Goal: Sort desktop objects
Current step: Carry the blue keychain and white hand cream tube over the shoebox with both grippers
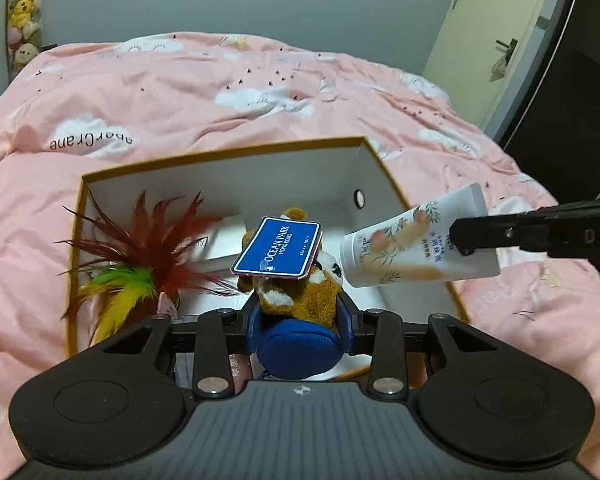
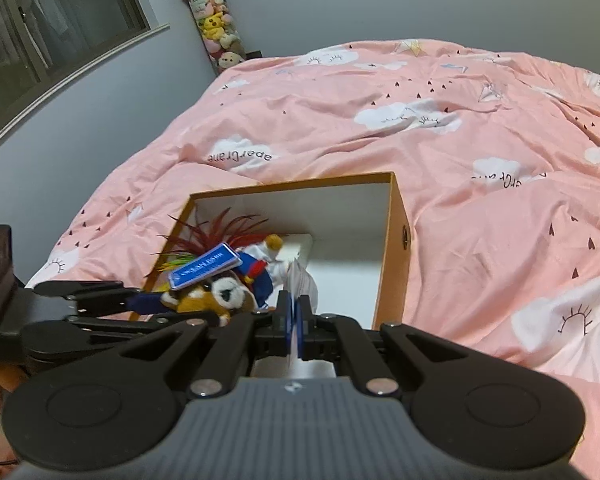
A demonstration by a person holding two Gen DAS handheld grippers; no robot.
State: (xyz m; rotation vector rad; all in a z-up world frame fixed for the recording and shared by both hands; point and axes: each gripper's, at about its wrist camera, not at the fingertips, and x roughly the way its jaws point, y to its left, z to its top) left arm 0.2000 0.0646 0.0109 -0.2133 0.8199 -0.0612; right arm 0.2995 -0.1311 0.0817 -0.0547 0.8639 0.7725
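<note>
Left gripper [image 1: 300, 312], fingers clamped on the plush toy [image 1: 300, 300], its blue tag [image 1: 278, 250] at twelve o'clock, hanging over the open box [image 1: 220, 156]. Right gripper [image 2: 296, 320], fingers pinched tight on the cream tube [image 1: 412, 244], at three o'clock over the box rim. Feathers [image 1: 140, 248] lie inside at nine o'clock; pink bed [image 1: 260, 92] beneath.

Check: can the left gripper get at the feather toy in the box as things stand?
Probably not. The left gripper is shut on the plush toy, so its jaws are full. The feather toy lies uncovered in the box, so the path looks free once the plush is dropped.
</note>
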